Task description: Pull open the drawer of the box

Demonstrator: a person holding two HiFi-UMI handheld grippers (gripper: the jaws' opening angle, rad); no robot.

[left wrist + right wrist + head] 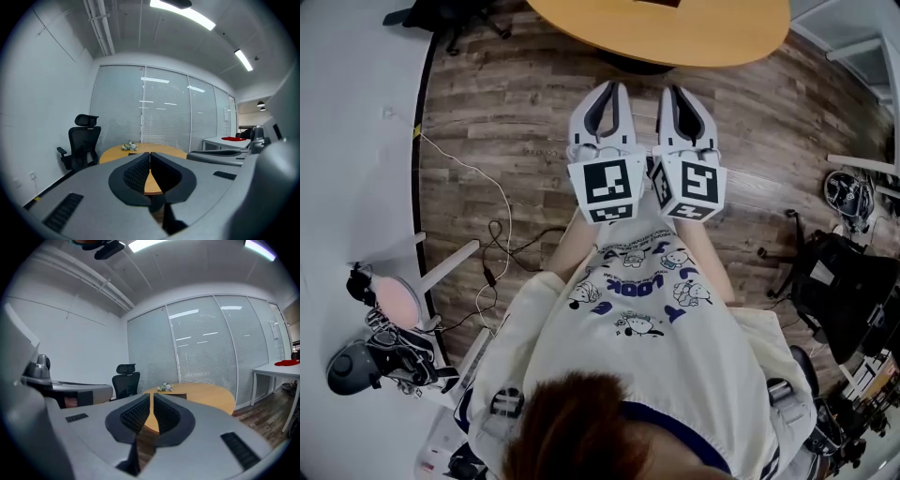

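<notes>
- The left claw [611,86] is held out in front of the person's white printed shirt [647,300], pointing at the round wooden bench [722,37]. Its marker cube [609,187] sits nearest the body.
- In the left gripper view, the left claw [150,153] has its ribbed pads pressed together at the tips. Nothing is between them.
- The right claw [678,91] is just beside the left one and parallel to it, with its marker cube [689,187] almost touching the other cube.
- In the right gripper view, the right claw [151,395] is all but together, with only a thin slit at the tips. It is empty.
- Both claws hang over the wood-plank floor [506,122], short of the bench edge and touching nothing.
- A low dark brown box [180,395] lies on the bench [211,397], just beside a small bunch of flowers [165,387] and well apart from both claws. It is too small to tell its drawer or how the drawer stands.
- The flowers [129,146] also show on the bench [110,153] in the left gripper view.
- A black office chair [82,140] stands by the wall left of the bench, in front of the blinds.
- Loose cables [502,244] trail over the floor at the person's left.
</notes>
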